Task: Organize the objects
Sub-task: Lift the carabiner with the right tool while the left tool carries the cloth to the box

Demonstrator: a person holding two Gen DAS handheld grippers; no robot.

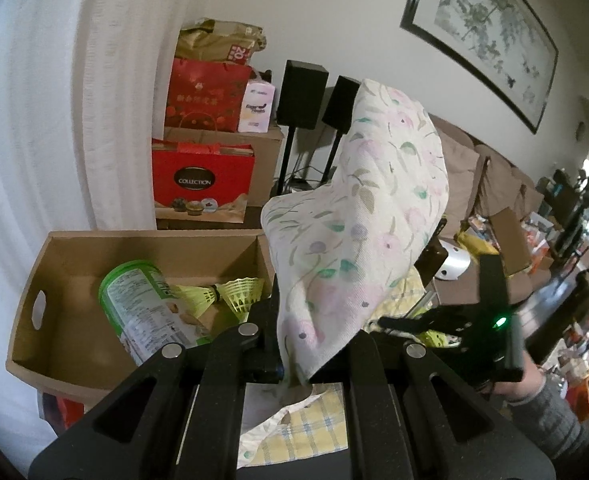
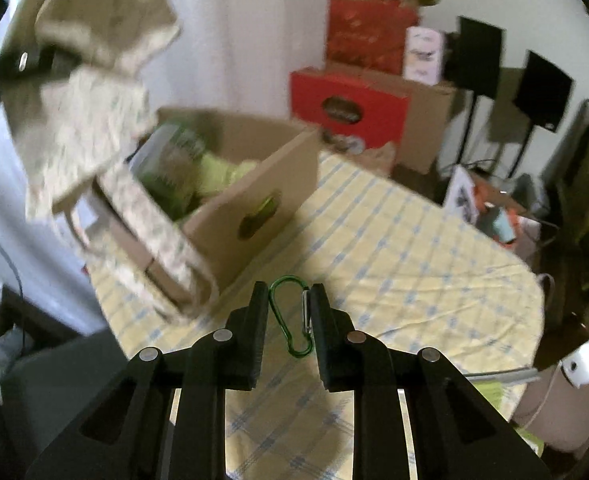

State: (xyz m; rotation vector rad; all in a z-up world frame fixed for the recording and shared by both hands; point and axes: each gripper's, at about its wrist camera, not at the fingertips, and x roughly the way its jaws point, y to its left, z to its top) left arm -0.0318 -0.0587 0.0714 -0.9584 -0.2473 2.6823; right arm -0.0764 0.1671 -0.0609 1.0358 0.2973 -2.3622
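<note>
1. The cardboard box lies ahead and left of the right tool, well apart across the checked table; its long axis runs toward the wall.
2. The left tool is clamped on one floral cloth, held up just beside the box, so by my reading it is the nearer hand.
3. The right tool is clamped on one green carabiner, its length along the fingers.
4. In the box: one green canister, two shuttlecocks.
</note>
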